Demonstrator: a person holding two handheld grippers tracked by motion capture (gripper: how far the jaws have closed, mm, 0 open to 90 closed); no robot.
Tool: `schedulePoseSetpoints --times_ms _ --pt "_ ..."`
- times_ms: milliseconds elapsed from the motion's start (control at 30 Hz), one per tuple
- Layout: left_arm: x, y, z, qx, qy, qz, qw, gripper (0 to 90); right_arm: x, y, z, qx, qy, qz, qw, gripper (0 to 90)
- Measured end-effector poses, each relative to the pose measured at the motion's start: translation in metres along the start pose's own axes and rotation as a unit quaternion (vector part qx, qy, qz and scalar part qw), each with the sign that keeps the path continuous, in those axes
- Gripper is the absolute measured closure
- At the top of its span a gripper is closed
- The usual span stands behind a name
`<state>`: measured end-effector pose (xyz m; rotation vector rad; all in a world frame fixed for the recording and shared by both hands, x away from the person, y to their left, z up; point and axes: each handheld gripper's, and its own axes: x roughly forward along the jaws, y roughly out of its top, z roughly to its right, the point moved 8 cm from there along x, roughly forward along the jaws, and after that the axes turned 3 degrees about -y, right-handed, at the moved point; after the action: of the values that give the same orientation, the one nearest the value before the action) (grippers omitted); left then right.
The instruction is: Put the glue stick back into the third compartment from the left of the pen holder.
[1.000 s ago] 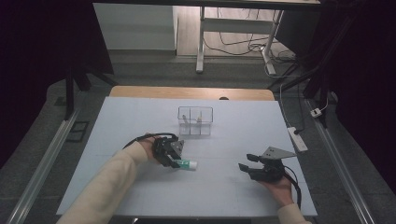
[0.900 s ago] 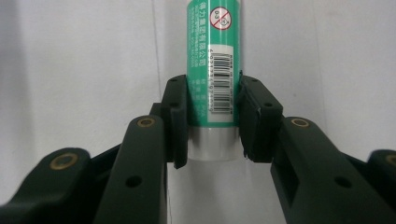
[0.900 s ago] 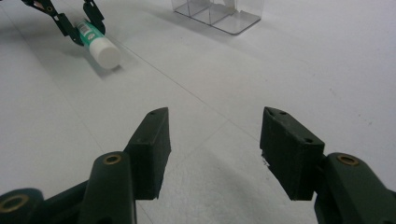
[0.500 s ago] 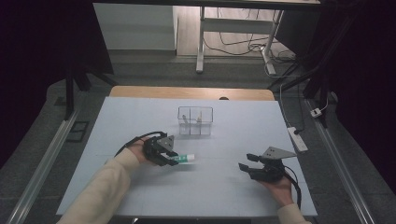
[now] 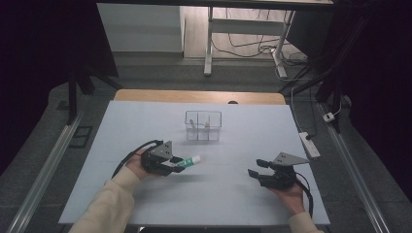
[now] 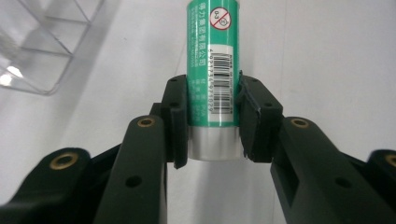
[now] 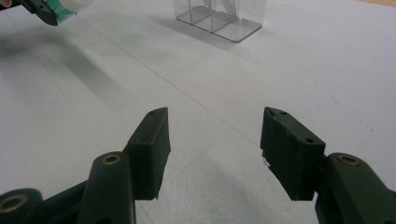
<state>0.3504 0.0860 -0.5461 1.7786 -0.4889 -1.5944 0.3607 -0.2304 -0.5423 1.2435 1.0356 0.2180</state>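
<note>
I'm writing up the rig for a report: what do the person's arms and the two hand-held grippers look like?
Both hand-held grippers, left and right, are black, each with two blocky jaws on arms with brass-coloured rivets, a grey three-cornered plate on top and a trailing black cable. The person wears cream long sleeves.

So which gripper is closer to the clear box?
Left. The left gripper, shut on the green tube, is just in front of the clear box, a little to its left. The right gripper is open, farther off to the box's right.

left claw [image 5: 180,164] gripping green tube [image 5: 188,161], clear organizer [image 5: 203,125]
</note>
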Motion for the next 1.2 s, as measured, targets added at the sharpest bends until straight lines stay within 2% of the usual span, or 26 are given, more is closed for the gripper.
schedulePoseSetpoints --times_ms 200,400,733,1200 --pt "-0.002 0.001 0.007 -0.024 0.013 0.033 0.9991 66.0 0.001 0.003 -0.003 0.004 0.003 0.008 1.0000 41.4" --pt "0.003 0.004 0.014 -0.032 0.023 0.048 0.9981 66.0 0.003 0.008 -0.010 0.009 0.013 0.015 0.9998 39.5" --pt "0.015 0.009 0.019 -0.041 0.032 0.061 0.9967 66.0 0.017 0.019 -0.026 0.014 0.034 0.025 0.9990 36.8" --pt "0.020 0.009 0.024 -0.061 0.046 0.069 0.9947 65.9 0.036 0.031 -0.050 0.000 0.057 0.026 0.9980 35.1"
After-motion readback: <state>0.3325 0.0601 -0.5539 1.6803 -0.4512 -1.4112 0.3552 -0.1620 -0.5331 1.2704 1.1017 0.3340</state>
